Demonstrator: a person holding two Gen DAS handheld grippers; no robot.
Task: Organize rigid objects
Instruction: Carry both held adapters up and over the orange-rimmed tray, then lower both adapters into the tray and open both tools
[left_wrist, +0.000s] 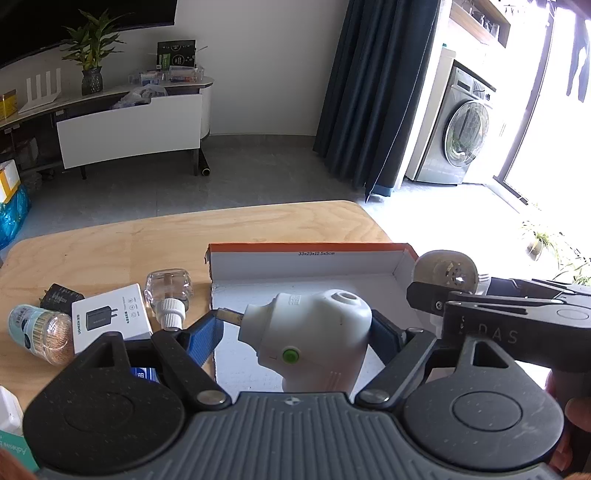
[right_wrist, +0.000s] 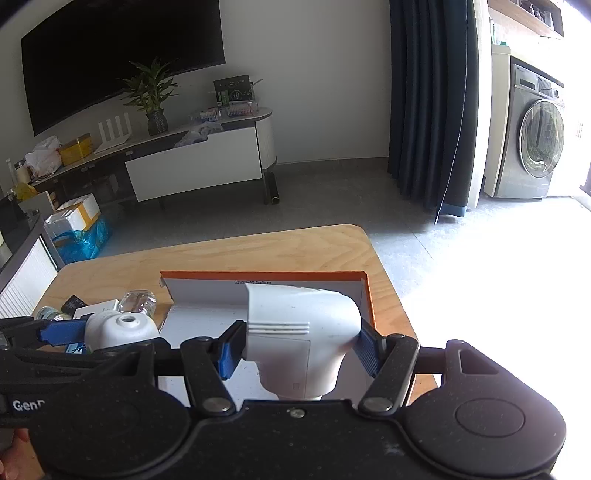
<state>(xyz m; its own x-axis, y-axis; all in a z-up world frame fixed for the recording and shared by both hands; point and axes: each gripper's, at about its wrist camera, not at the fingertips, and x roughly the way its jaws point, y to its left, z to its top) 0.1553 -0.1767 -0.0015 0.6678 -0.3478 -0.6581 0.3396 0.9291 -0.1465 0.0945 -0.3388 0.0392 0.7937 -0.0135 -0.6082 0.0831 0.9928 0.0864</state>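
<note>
Nearest, the left gripper (left_wrist: 297, 328) pinches a white plug-in device with a green button (left_wrist: 314, 332) between its blue pads; the device hangs over the white floor of the open orange-edged box (left_wrist: 310, 249), just inside the box's left wall. The right gripper (right_wrist: 297, 345) likewise clamps a white angled plastic unit (right_wrist: 295, 328) over the same box, close to the right wall; the two grippers sit side by side, nearly touching. Left of the left gripper, outside the box, lie a toothpick jar (left_wrist: 42, 334) on its side, a white charger carton (left_wrist: 110, 319), a black adapter (left_wrist: 61, 297) and a clear glass bottle with a ribbed white cap (left_wrist: 169, 293), crowded together. Ahead of both grippers, the box's far wall stands upright; beyond it bare wooden tabletop (left_wrist: 166, 236) runs to a rounded far edge and corner, then open grey floor.
</note>
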